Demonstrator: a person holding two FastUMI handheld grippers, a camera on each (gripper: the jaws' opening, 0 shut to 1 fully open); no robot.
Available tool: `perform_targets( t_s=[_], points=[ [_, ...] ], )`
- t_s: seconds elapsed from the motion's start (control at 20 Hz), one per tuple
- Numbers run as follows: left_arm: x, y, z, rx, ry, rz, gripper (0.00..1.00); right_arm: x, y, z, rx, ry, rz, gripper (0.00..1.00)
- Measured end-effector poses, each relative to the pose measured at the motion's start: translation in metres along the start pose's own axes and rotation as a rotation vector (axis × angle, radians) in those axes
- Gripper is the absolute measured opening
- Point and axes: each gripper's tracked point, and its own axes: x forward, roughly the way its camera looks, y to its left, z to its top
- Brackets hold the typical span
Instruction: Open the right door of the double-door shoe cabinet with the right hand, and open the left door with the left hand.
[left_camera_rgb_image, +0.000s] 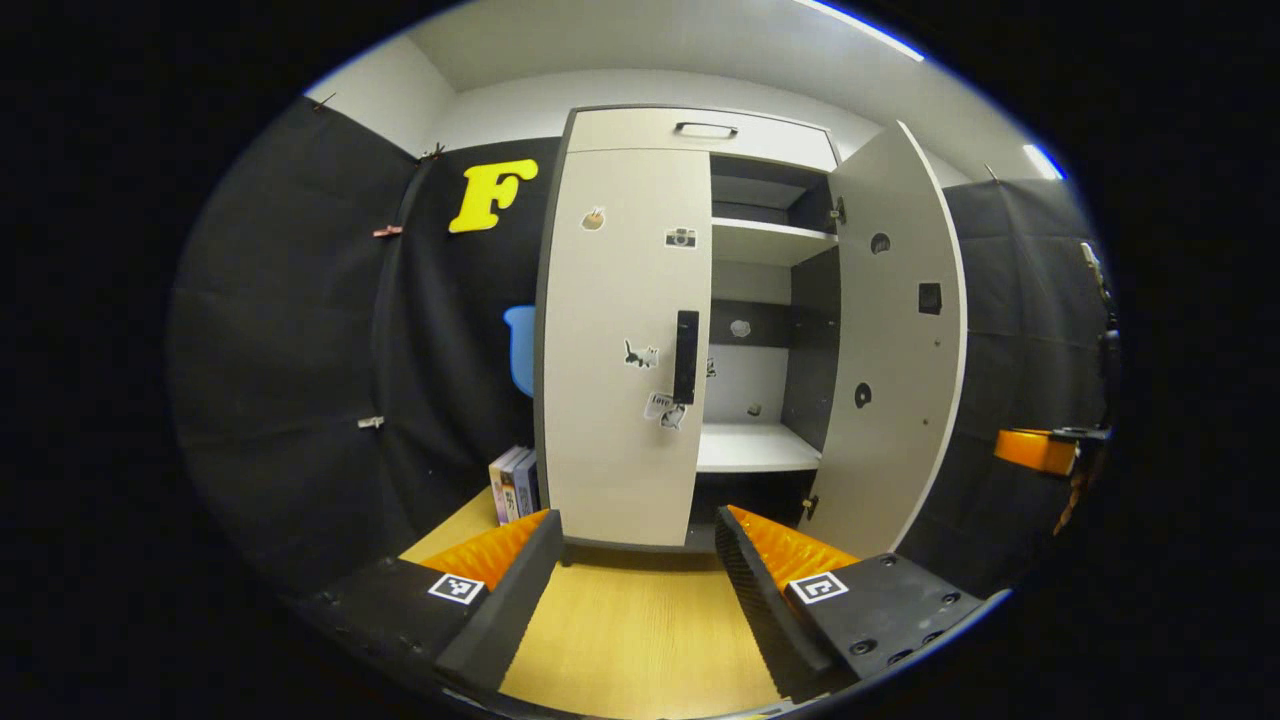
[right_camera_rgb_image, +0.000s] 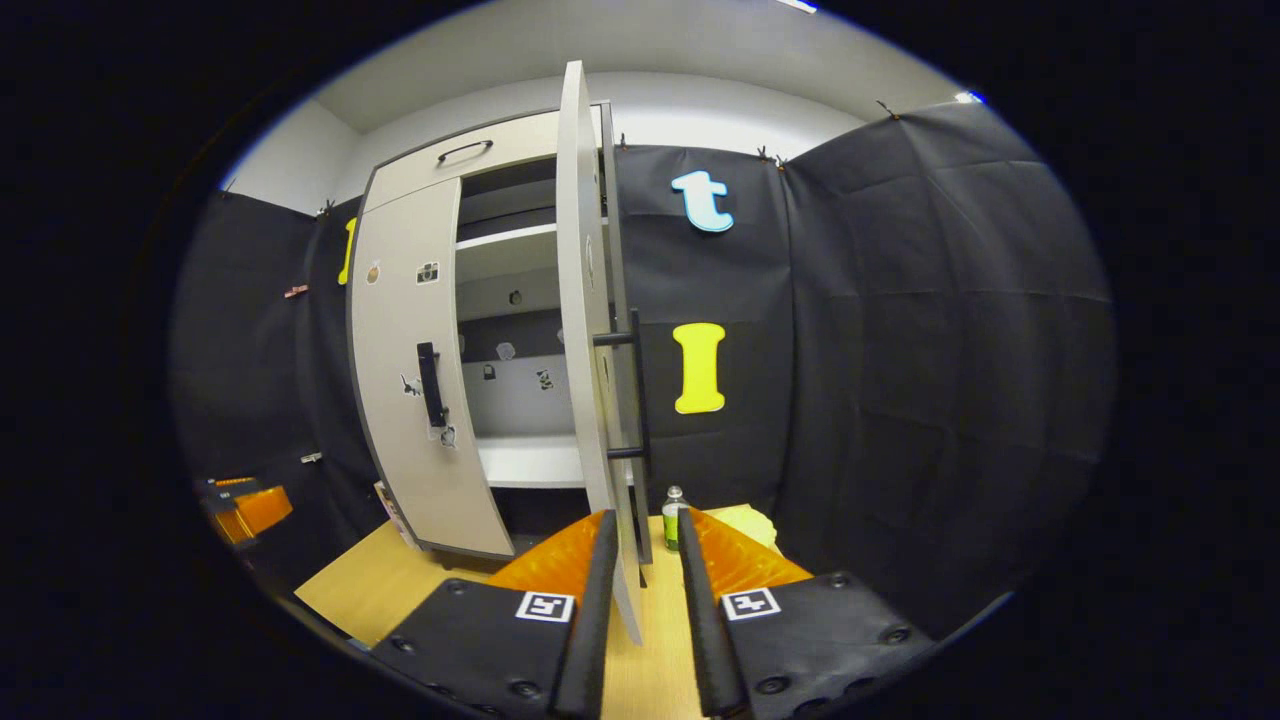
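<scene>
Item: pale grey double-door shoe cabinet (left_camera_rgb_image: 690, 130), centre of the left gripper view, standing on a light wooden surface (left_camera_rgb_image: 640, 630).

Right door (left_camera_rgb_image: 895, 350): swung wide open, white shelves exposed; in the right gripper view its edge is seen between the right gripper (right_camera_rgb_image: 642, 545) fingers, which are spread and not pressing on it, judged released after the pull.

Left door (left_camera_rgb_image: 620, 350): closed, stickers on its face, black vertical handle (left_camera_rgb_image: 686, 356) at its inner edge.

Left gripper (left_camera_rgb_image: 637, 540): fingers spread wide, held well apart from the handle, aimed at it, presumably for the approach.

Surroundings: books (left_camera_rgb_image: 515, 485) beside the cabinet at lower left; a small green bottle (right_camera_rgb_image: 674, 518) behind the open door. Nothing is seen blocking the handle.
</scene>
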Motion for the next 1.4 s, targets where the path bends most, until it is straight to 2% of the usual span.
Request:
perform_targets(
  t_s=[0.05,0.15,0.2,0.3,0.35,0.4,0.55,0.6,0.8,0.95,1.1,1.4],
  points=[
    [0.014,0.001,0.008,0.009,-0.013,-0.009,0.95,-0.005,0.003,-0.005,0.004,-0.002,-0.006,0.41],
    [0.043,0.001,0.025,0.024,-0.038,-0.028,0.92,-0.014,0.006,-0.016,0.001,-0.005,-0.024,0.71],
    [0.057,0.002,0.033,0.031,-0.05,-0.037,0.92,-0.016,0.009,-0.025,-0.005,0.006,-0.029,0.72],
    [0.089,0.002,0.048,0.036,-0.066,-0.057,0.95,-0.019,0.015,-0.04,-0.002,0.034,-0.044,0.86],
    [0.105,-0.002,0.053,0.035,-0.07,-0.086,0.95,-0.023,0.022,-0.046,0.013,0.042,-0.041,0.88],
    [0.12,-0.008,0.057,0.039,-0.068,-0.121,0.95,-0.026,0.027,-0.049,0.025,0.046,-0.045,0.88],
    [0.165,-0.011,0.064,0.046,-0.068,-0.155,0.95,-0.025,0.044,-0.058,0.016,0.037,-0.073,0.89],
    [0.179,-0.013,0.066,0.045,-0.071,-0.165,0.95,-0.026,0.053,-0.062,0.009,0.038,-0.079,0.99],
    [0.224,-0.023,0.072,0.029,-0.078,-0.217,0.95,-0.02,0.085,-0.072,-0.009,0.039,-0.1,0.98],
    [0.252,-0.033,0.072,0.019,-0.083,-0.24,0.92,-0.021,0.107,-0.069,-0.029,0.032,-0.079,0.99],
    [0.272,-0.039,0.073,-0.011,-0.079,-0.22,0.95,-0.019,0.117,-0.068,-0.051,0.017,-0.061,0.98],
    [0.304,-0.046,0.066,0.014,-0.047,-0.155,0.8,0.0,0.135,-0.069,-0.062,0.031,0.056,0.98]
  ],
)
